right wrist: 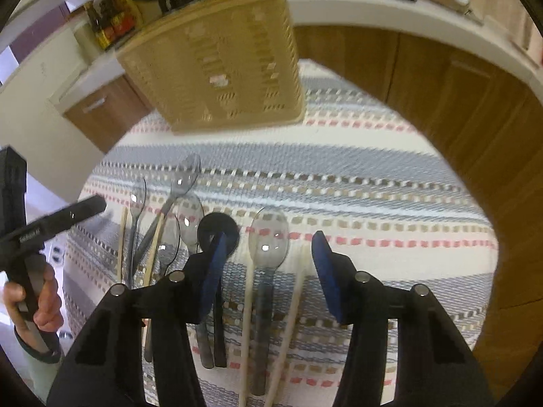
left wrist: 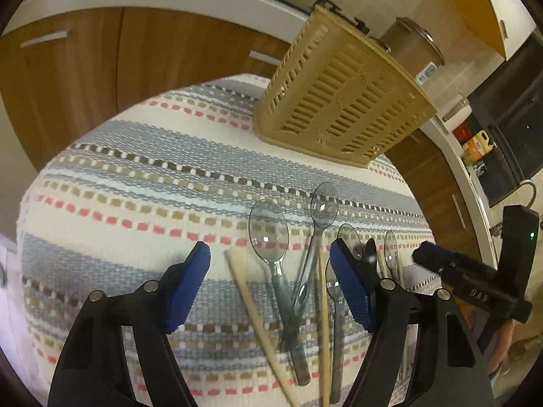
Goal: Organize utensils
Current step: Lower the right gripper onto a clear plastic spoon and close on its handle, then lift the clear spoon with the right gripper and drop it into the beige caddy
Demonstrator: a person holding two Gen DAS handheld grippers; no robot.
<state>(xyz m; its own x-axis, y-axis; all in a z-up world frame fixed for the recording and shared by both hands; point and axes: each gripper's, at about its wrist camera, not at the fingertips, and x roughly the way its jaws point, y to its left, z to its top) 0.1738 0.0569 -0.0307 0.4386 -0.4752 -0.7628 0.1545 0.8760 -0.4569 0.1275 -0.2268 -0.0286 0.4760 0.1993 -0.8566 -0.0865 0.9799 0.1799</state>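
Spoons [left wrist: 271, 237] and chopsticks [left wrist: 258, 322] on striped cloth [left wrist: 118, 186], beige basket [left wrist: 342, 98] behind, left claw [left wrist: 271, 281] released, right claw [right wrist: 268, 271] released.

Black grippers [left wrist: 269, 285] w/ blue pads [left wrist: 190, 279]; silver screws.

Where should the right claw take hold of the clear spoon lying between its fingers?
Grip the clear spoon on its dark handle just below the bowl, coming straight down. The handle runs along the open right claw, with a wooden stick on either side, so close across it.

Striped woven cloth [left wrist: 135, 176] on table; wooden cabinets [left wrist: 85, 78] behind; sauce bottles [right wrist: 112, 22] on counter.
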